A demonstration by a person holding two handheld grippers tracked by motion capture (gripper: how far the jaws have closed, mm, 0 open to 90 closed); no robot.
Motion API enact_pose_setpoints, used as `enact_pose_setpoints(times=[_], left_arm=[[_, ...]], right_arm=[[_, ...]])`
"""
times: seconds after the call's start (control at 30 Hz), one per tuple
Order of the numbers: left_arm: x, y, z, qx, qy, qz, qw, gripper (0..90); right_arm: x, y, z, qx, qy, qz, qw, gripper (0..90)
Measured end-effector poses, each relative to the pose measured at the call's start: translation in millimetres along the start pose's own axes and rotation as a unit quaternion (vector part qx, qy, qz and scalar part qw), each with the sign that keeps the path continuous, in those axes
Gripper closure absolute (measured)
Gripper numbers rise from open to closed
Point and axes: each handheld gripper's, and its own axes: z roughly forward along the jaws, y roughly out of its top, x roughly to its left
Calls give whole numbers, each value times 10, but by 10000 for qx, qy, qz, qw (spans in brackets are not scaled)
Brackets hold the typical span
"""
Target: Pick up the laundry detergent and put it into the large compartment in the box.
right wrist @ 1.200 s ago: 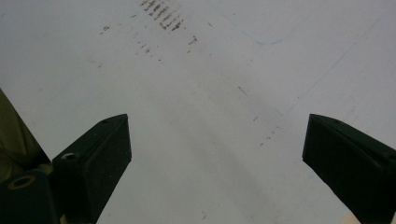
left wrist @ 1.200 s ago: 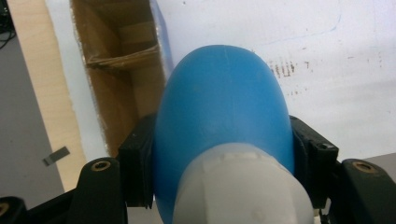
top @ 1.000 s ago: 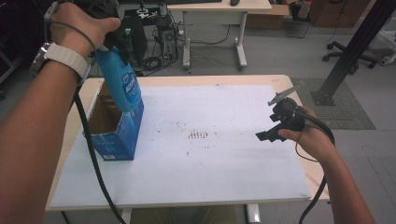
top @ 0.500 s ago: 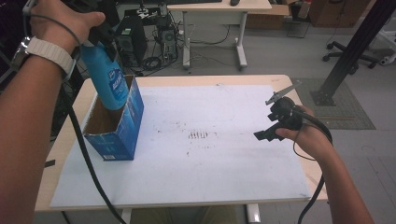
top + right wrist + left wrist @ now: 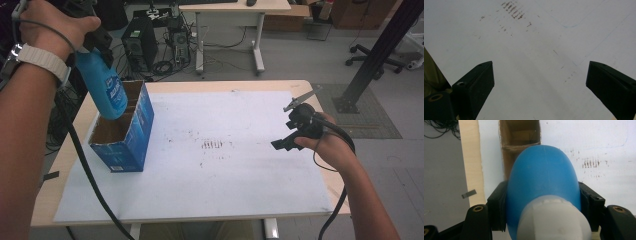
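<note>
My left gripper [image 5: 91, 49] is shut on a blue bottle [image 5: 108, 93] with a white cap [image 5: 554, 220], held by its upper part and tilted. The bottle's base hangs just over the open top of a blue cardboard box [image 5: 128, 136] with brown inner dividers [image 5: 520, 145], which stands at the left of the white mat [image 5: 225, 170]. In the left gripper view the black pads press both sides of the bottle [image 5: 542, 177]. My right gripper [image 5: 286, 143] hovers over the mat's right side, and its jaws [image 5: 540, 82] stand wide open with nothing between them.
The mat covers most of a light wooden table [image 5: 62, 155]. On the floor behind are a computer tower [image 5: 137, 37], tangled cables and a white desk [image 5: 235, 10]. A black post [image 5: 380, 50] rises at the right. Faint scuff marks [image 5: 212, 145] sit mid-mat.
The left hand has carried the blue bottle leftward, from above the box's right wall to over its open compartments. The right gripper has stayed where it was.
</note>
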Motion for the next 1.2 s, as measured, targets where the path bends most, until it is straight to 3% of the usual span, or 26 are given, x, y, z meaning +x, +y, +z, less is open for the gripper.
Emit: enact_pose_setpoints(times=[0.37, 1.2], left_arm=[[88, 12, 133, 35, 105, -4, 9999, 373], [185, -13, 500, 80, 106, -119, 9998, 373]], right_arm=[[-9, -16, -6, 6, -16, 35, 10000, 82], [-1, -3, 23, 3, -4, 34, 10000, 82]])
